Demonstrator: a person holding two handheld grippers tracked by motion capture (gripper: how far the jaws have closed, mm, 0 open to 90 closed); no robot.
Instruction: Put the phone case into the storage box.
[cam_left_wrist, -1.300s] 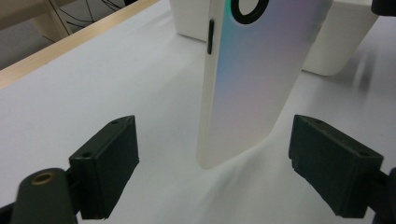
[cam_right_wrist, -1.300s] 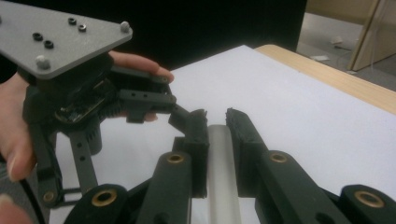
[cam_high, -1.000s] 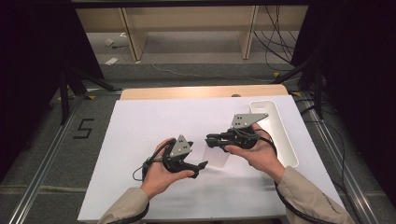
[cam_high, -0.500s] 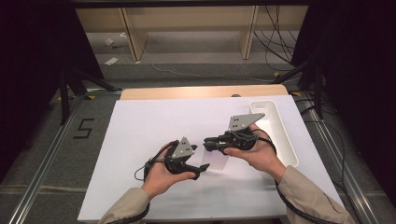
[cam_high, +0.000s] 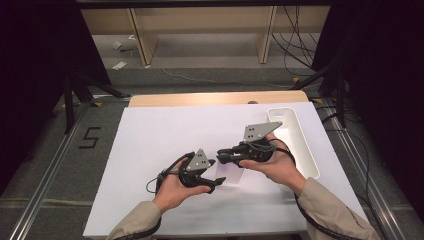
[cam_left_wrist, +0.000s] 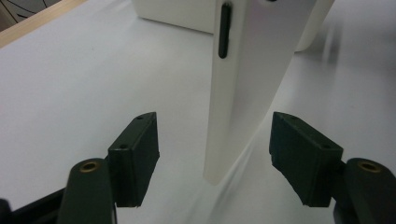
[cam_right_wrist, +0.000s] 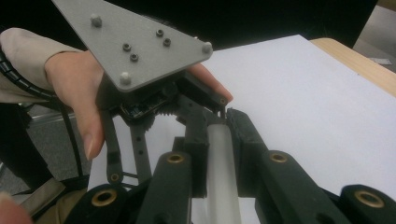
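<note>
Standing on its thin edge between the two tools, the flat white plastic piece with a narrow black slot (cam_left_wrist: 243, 88) is held above the white tabletop (cam_high: 165, 135), near the middle of its front edge. In the high view the piece (cam_high: 231, 175) appears only as a pale shape between the two hands. The right gripper (cam_right_wrist: 219, 140) is clenched on it: its two black jaws press on both faces of the white piece (cam_right_wrist: 222, 172), and there is no gap on either side. The left gripper (cam_left_wrist: 214, 154) has its jaws around the free end of the same piece, one on each side, but they are apart from it. The jaws have just been closing, and the pads (cam_left_wrist: 135, 154) do not touch the white surface yet.

In the high view the left gripper (cam_high: 212, 182) lies in the person's left hand (cam_high: 172, 190), and the right gripper (cam_high: 222, 157) is in the right hand (cam_high: 275, 167); the two tips are just beside each other. Each tool carries a grey three-cornered plate on top.

Along the right edge of the tabletop lies a long white tray with rounded corners (cam_high: 300, 145), well apart from the left gripper and just beside the right hand. Behind the far edge a strip of light wooden board (cam_high: 200, 98) is visible.
</note>
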